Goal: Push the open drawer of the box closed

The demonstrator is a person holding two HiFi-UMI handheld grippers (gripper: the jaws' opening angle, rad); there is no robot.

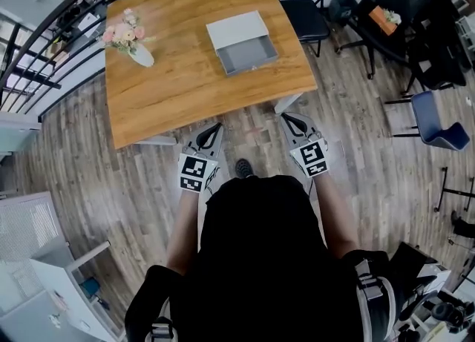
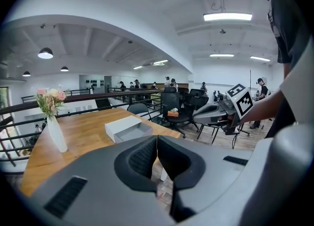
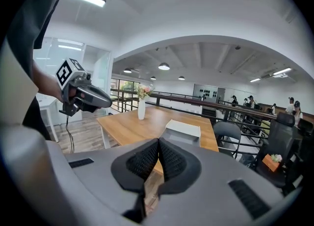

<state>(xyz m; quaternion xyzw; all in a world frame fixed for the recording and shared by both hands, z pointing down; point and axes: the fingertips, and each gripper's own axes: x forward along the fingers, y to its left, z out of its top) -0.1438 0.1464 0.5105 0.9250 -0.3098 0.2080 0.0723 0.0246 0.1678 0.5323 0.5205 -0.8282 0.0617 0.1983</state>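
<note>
A white box lies on the wooden table, its grey drawer pulled open toward me. The box also shows in the left gripper view and the right gripper view. Both grippers hover over the floor, short of the table's near edge and well apart from the box. My left gripper is shut with nothing in it, its pads meeting in its own view. My right gripper is likewise shut and empty.
A white vase of pink flowers stands on the table's left side. Black office chairs stand beyond the table's far right corner, a blue chair to the right. A black railing runs along the left.
</note>
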